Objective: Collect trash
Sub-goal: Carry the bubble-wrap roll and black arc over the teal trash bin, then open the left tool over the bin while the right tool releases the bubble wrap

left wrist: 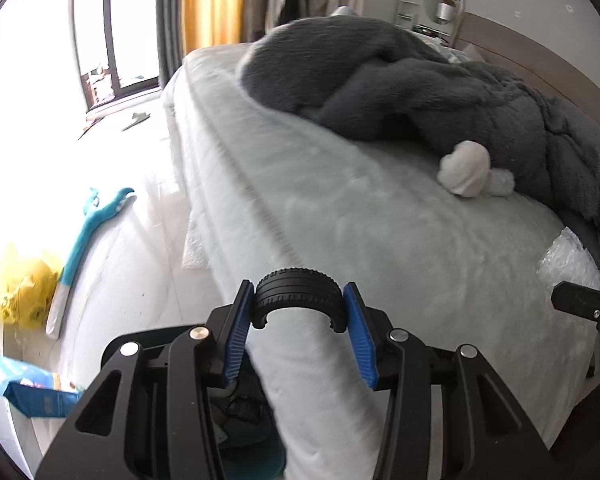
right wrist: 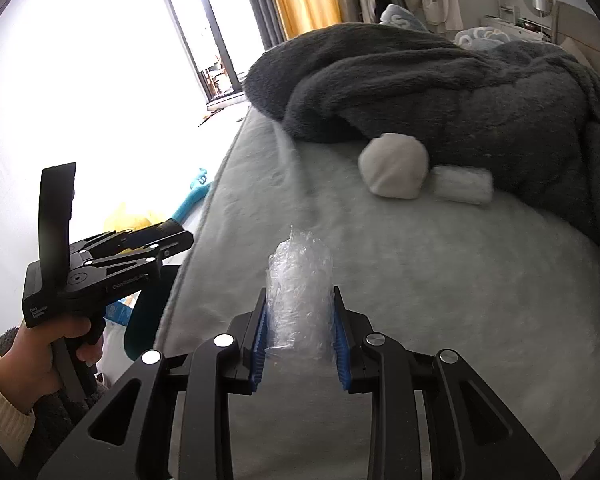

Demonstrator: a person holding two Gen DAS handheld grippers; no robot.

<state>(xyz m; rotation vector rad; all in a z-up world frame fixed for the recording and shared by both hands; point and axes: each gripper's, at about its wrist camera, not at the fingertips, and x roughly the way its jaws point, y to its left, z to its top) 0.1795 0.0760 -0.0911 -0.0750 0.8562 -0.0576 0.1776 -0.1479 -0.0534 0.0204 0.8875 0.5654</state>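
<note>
Over the bed (right wrist: 420,280), right hand-held gripper (right wrist: 300,340) clamps bubble wrap (right wrist: 300,292).

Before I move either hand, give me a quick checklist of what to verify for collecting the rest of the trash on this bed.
1. Left tool grip on the black tire piece: ok, clamped between the blue pads.
2. Right tool grip on the bubble wrap: ok, pinched on both sides.
3. A free tool for the next pickup: not ok, both are full.
4. Remaining trash on the bed: ok, white wad and small tissue roll visible, beside the grey blanket.
5. Trash bin within reach: cannot tell; only a yellow bag shows on the floor.
</note>
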